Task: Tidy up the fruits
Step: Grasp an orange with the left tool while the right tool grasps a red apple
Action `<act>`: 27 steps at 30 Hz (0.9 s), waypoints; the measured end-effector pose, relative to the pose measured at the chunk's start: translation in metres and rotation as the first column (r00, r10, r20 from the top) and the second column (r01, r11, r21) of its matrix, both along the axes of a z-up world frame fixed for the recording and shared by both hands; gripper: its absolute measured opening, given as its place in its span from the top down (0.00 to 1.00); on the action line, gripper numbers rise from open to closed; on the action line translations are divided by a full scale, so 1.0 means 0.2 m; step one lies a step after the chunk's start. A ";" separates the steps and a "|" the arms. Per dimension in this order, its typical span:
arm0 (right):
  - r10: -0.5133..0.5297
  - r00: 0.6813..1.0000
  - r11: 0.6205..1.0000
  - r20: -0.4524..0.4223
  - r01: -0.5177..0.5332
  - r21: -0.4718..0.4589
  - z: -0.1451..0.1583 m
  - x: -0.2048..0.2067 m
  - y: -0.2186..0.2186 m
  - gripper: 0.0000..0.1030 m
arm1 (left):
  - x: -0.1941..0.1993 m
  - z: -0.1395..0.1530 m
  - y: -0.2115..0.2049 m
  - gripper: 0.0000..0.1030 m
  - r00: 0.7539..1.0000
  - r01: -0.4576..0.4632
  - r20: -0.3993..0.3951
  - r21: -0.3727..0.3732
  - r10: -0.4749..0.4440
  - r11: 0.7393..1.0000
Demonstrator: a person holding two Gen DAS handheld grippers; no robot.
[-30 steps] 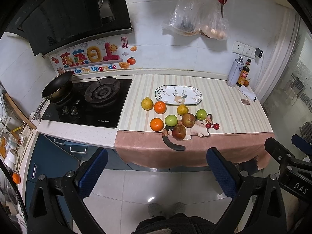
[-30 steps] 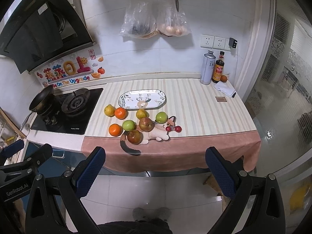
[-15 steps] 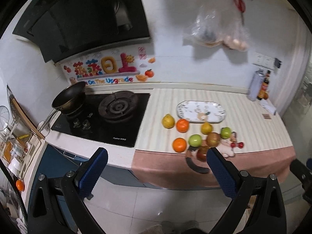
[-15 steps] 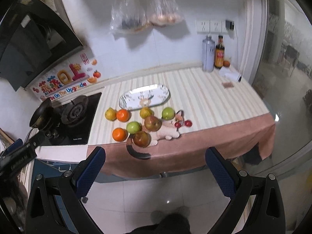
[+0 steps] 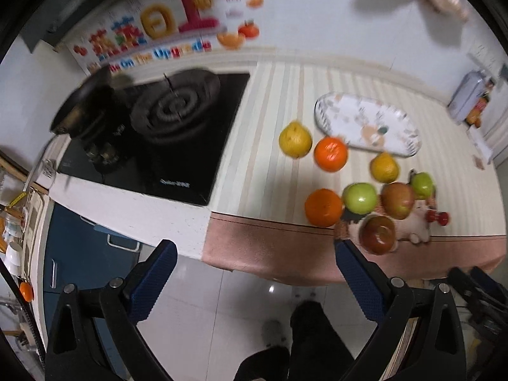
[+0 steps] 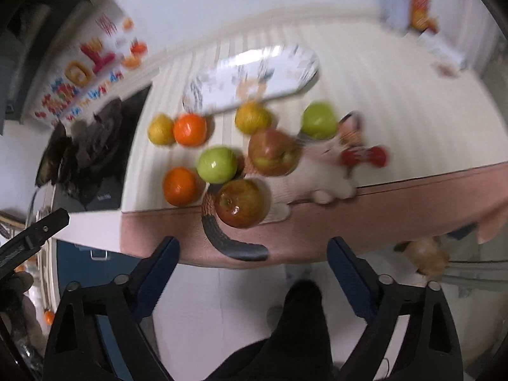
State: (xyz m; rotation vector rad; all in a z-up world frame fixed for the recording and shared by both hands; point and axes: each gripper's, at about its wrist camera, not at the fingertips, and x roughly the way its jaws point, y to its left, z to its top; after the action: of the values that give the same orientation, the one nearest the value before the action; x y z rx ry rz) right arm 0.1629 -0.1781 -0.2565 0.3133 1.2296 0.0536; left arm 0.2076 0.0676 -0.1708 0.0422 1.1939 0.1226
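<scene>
From the left wrist view, we are closing on the counter: the fruit now looms larger than a second ago, so the approach is under way and nothing is picked yet. Our left gripper (image 5: 254,266) is hanging spread and empty over the floor, short of the near orange (image 5: 323,207). The wall sticker (image 5: 165,28) is reading "On The Upgrade", blurred.

From the right wrist view, our right gripper (image 6: 252,263) is likewise spread, empty, aiming at the near red apple (image 6: 241,203) lying on the cat-shaped mat (image 6: 317,171). The plate (image 6: 254,79) is sitting bare, far behind the fruit.
</scene>
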 end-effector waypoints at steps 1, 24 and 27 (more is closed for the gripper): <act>0.010 1.000 1.000 -0.028 -0.010 0.003 -0.09 0.07 0.02 0.15 | 0.04 -0.05 0.00 0.01 1.000 -0.004 -0.025 0.001 0.004 1.000; 0.120 0.960 0.989 -0.254 -0.095 0.111 -0.62 0.45 0.04 0.33 | 0.54 -0.78 -0.34 0.29 0.912 0.155 -0.366 -0.108 -0.184 0.982; 0.112 0.960 0.991 -0.258 -0.088 0.106 -0.62 0.45 0.05 0.33 | 0.53 -0.79 -0.36 0.33 0.908 0.199 -0.353 -0.113 -0.227 0.973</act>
State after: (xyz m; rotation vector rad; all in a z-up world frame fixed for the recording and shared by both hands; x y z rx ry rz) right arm 0.2538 -0.1688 -0.3807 0.3473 1.5098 0.1617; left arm 0.3141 -0.0047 -0.3295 0.1345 1.5560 -0.1296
